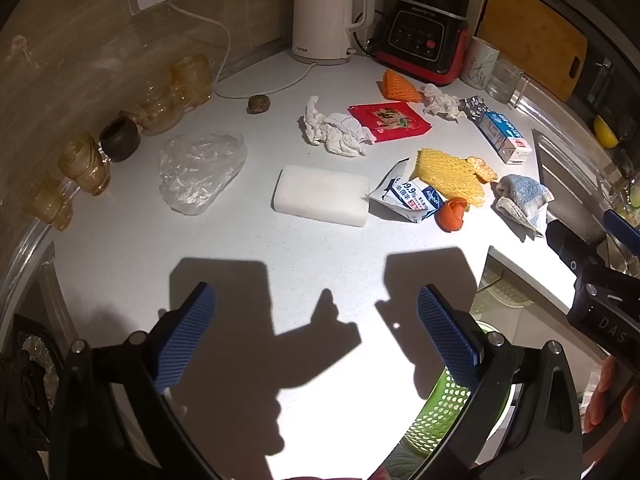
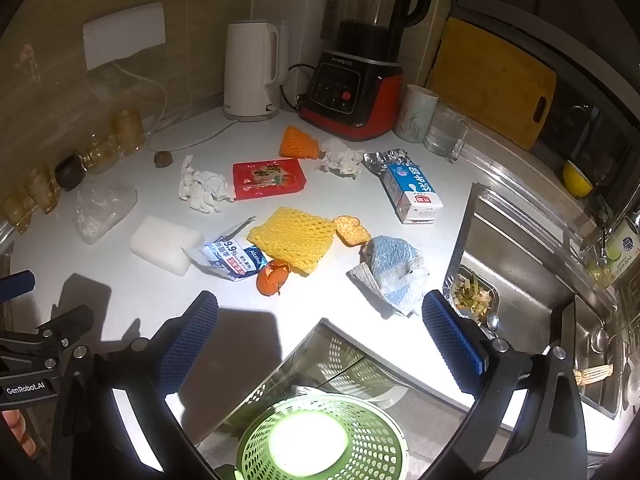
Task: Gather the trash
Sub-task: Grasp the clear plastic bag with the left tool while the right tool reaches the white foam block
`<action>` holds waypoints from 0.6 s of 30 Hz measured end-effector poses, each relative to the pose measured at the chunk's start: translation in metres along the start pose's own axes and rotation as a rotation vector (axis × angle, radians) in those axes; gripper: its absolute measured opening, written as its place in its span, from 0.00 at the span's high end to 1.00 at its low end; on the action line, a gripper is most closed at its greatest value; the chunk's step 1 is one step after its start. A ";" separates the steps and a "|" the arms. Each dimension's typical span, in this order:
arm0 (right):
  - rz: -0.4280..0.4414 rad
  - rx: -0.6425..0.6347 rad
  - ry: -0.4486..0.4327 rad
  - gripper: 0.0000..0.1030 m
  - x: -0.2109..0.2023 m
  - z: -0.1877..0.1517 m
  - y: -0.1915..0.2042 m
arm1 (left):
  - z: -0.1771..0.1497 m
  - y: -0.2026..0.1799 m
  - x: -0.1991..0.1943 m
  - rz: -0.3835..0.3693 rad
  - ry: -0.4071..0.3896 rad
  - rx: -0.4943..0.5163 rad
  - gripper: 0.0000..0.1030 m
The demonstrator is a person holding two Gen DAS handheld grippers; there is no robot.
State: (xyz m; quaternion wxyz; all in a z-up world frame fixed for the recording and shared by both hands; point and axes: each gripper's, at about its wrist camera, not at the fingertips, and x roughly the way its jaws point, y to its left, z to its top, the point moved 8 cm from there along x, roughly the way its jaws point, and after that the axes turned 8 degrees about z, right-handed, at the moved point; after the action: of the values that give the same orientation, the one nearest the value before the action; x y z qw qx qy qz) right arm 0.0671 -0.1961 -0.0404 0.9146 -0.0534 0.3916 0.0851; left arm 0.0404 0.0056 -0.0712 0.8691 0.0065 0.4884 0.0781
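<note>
Trash lies scattered on the white counter (image 1: 224,252): crumpled tissue (image 1: 334,128), a red packet (image 1: 390,120), yellow foam net (image 1: 450,174), an alcohol-wipe wrapper (image 1: 408,198), orange peel (image 1: 451,214), a milk carton (image 1: 504,136), a plastic bag (image 1: 198,170) and a white block (image 1: 322,194). My left gripper (image 1: 316,340) hangs open above the counter's near part, nothing between its blue pads. My right gripper (image 2: 320,344) is open too, over the counter edge, with a green perforated bin (image 2: 322,438) below it. The wrapper (image 2: 232,258), peel (image 2: 272,276) and blue-white cloth (image 2: 394,270) lie just ahead.
A white kettle (image 1: 324,12), a blender (image 1: 428,36), cups and a wooden cutting board (image 1: 532,36) stand at the back. Amber glasses (image 1: 86,162) line the left wall. A steel sink (image 2: 532,292) with a strainer of scraps is at the right.
</note>
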 end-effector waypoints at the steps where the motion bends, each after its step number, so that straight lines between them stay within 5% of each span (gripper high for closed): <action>1: 0.000 0.001 0.002 0.02 0.001 0.000 0.000 | 0.000 0.001 0.002 0.001 0.002 -0.001 0.06; 10: 0.013 0.018 0.017 0.02 0.011 -0.004 0.005 | 0.009 0.011 0.015 0.039 0.003 -0.009 0.06; 18: 0.103 0.049 0.043 0.02 0.032 0.001 0.009 | 0.055 0.074 0.063 0.173 -0.041 -0.089 0.06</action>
State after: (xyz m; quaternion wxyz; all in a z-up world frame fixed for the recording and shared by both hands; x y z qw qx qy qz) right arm 0.0879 -0.1833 -0.0637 0.9015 -0.0126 0.4152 0.1215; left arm 0.1099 0.0912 -0.0895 0.8683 0.0117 0.4644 0.1740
